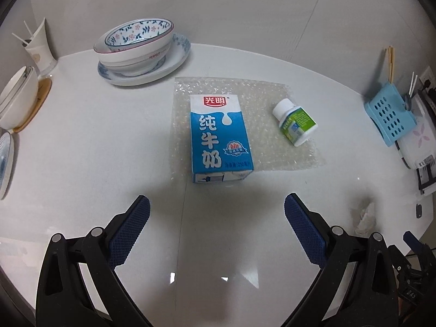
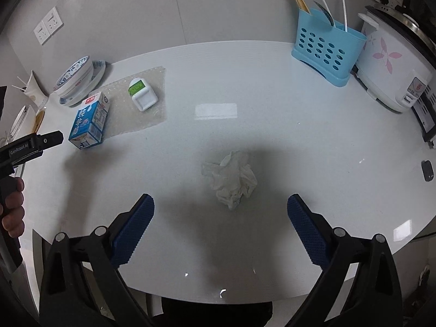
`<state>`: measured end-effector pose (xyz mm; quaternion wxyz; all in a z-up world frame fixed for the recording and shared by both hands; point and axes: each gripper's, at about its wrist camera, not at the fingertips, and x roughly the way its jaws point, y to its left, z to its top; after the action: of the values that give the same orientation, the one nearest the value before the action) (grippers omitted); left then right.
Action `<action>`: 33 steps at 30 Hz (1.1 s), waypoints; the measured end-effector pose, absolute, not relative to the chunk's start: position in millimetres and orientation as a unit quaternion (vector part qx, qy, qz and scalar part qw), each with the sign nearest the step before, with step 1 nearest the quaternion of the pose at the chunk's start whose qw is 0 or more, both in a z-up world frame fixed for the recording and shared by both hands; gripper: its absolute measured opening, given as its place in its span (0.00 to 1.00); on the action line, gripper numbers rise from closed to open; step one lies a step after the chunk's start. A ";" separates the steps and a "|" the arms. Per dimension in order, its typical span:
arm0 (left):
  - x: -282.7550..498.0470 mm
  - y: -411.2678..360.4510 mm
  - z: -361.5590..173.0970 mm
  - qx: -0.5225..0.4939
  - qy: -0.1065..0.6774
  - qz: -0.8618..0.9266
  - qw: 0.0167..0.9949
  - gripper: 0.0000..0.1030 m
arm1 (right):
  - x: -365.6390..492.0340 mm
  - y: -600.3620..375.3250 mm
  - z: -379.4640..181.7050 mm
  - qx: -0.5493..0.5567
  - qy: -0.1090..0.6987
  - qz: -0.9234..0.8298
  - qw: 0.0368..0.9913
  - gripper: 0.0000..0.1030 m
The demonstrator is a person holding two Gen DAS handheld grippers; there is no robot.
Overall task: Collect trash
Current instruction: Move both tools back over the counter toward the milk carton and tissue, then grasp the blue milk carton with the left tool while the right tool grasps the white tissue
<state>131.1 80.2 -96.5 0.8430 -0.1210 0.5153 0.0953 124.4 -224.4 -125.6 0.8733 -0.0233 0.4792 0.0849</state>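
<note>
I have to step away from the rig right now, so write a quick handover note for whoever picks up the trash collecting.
Left gripper: open, empty, facing the milk carton.
Right gripper: open, empty, facing the crumpled tissue.
The carton lies partly on the bubble wrap, and a small white bottle lies on its side on the wrap too. The tissue sits alone on the bare table.
Done: nothing picked up as far as these views show. No bin is visible.
Left: carton, bottle, bubble wrap, tissue.

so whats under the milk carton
A clear bubble wrap sheet lies flat on the white table, and the milk carton rests on it beside a small bottle. Whatever the carton covers is hidden.
</note>
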 end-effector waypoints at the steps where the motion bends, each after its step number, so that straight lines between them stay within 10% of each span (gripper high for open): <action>1: 137.9 81.9 -100.1 -0.119 0.519 0.096 0.841 0.94 | 129.7 -223.6 -129.2 -0.022 0.484 0.083 0.871 0.88; 15: 211.4 91.1 -142.4 -0.101 0.558 0.104 0.817 0.93 | 189.3 -221.7 -170.8 0.005 0.544 0.064 0.837 0.68; 25: 226.9 91.1 -157.6 -0.109 0.577 0.103 0.803 0.66 | 198.1 -220.5 -182.8 0.019 0.561 0.071 0.825 0.50; 33: 225.7 82.3 -156.6 -0.091 0.574 0.107 0.806 0.63 | 198.4 -223.0 -188.2 0.017 0.571 0.072 0.818 0.23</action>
<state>225.7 82.3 -156.6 0.8064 -0.0915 0.5744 0.1067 198.4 -223.0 -188.2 0.8177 0.0165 0.5709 0.0718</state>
